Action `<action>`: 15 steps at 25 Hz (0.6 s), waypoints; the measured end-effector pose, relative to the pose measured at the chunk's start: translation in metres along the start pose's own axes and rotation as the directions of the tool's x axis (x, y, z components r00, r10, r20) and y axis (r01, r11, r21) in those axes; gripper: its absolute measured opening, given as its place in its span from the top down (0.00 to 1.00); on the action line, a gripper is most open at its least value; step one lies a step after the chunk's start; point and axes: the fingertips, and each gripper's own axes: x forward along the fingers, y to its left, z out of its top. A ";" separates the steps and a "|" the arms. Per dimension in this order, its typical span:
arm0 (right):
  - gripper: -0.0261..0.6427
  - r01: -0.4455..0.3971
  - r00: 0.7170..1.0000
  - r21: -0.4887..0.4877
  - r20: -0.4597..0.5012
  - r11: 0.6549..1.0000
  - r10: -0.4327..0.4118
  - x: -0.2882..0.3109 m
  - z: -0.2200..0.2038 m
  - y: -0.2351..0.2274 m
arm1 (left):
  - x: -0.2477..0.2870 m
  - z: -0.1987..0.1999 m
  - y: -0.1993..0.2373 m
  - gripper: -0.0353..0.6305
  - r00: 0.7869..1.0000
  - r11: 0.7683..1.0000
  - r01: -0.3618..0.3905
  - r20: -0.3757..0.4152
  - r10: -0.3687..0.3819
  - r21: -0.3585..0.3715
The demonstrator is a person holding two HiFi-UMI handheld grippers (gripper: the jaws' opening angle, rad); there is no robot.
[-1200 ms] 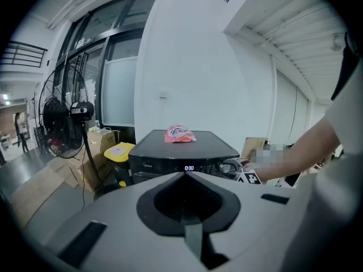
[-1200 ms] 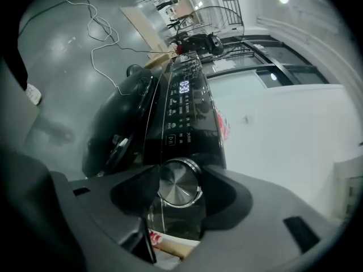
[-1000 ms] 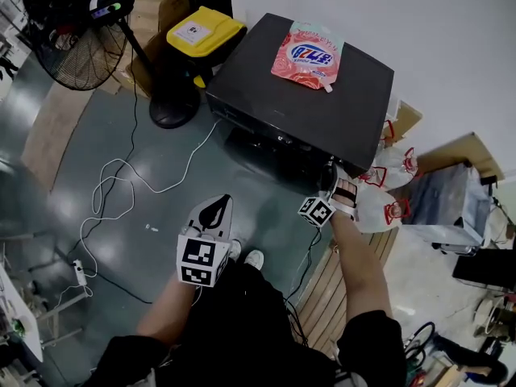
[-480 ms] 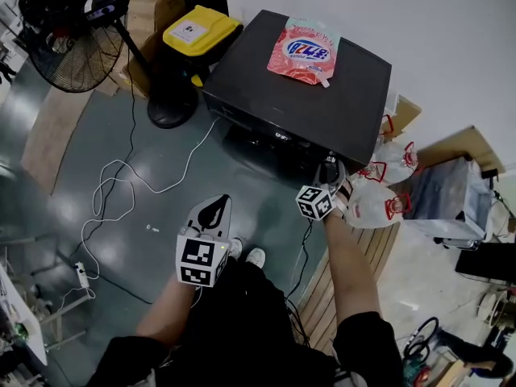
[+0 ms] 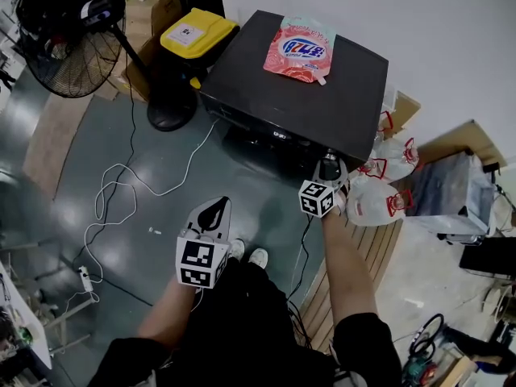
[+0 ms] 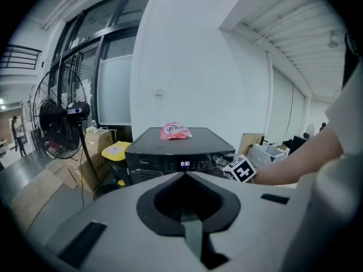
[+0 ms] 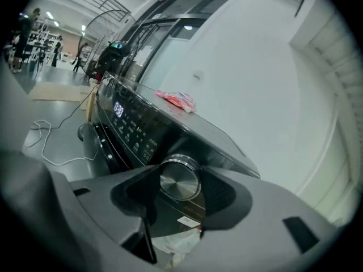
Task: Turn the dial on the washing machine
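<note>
The black washing machine (image 5: pixel 322 111) stands against the white wall, with its control panel facing me. Its silver dial (image 7: pixel 180 178) sits at the panel's right end, and my right gripper (image 7: pixel 181 181) is shut on it, one dark pad on each side of the rim. In the head view that gripper (image 5: pixel 329 171) meets the machine's front right corner, its marker cube (image 5: pixel 317 198) just behind. My left gripper (image 5: pixel 216 205) hangs over the floor in front of the machine, shut and holding nothing. From the left gripper view the lit display (image 6: pixel 185 164) shows on the panel.
A pink detergent pouch (image 5: pixel 300 48) lies on the machine's lid. A yellow-lidded bin (image 5: pixel 197 31) and a standing fan (image 5: pixel 68 35) are to its left. White cable (image 5: pixel 113 196) loops over the floor. Plastic bags (image 5: pixel 387 192) and a wooden pallet (image 5: pixel 355 272) sit at the right.
The right gripper has rolled about its own axis while staying at the dial; its marker cube shows a different face. The left gripper has not moved.
</note>
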 end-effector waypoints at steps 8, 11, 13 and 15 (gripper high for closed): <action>0.61 -0.046 0.998 0.321 -0.031 0.946 0.059 -0.002 -0.003 -0.007 | 0.003 -0.003 -0.006 0.94 1.000 1.000 0.006 -0.004 -0.006 0.007; 0.60 -0.060 0.996 0.505 -0.030 0.861 0.087 0.002 -0.008 -0.007 | 0.003 -0.003 -0.006 0.94 1.000 1.000 0.006 -0.005 -0.006 0.007; 0.59 -0.055 0.995 0.559 -0.037 0.827 0.091 0.003 -0.011 -0.008 | 0.003 -0.002 -0.007 0.94 1.000 1.000 0.006 -0.003 -0.006 0.009; 0.59 -0.051 0.995 0.559 -0.040 0.827 0.089 0.002 -0.011 -0.008 | 0.003 -0.001 -0.008 0.94 1.000 1.000 0.005 0.000 -0.005 0.010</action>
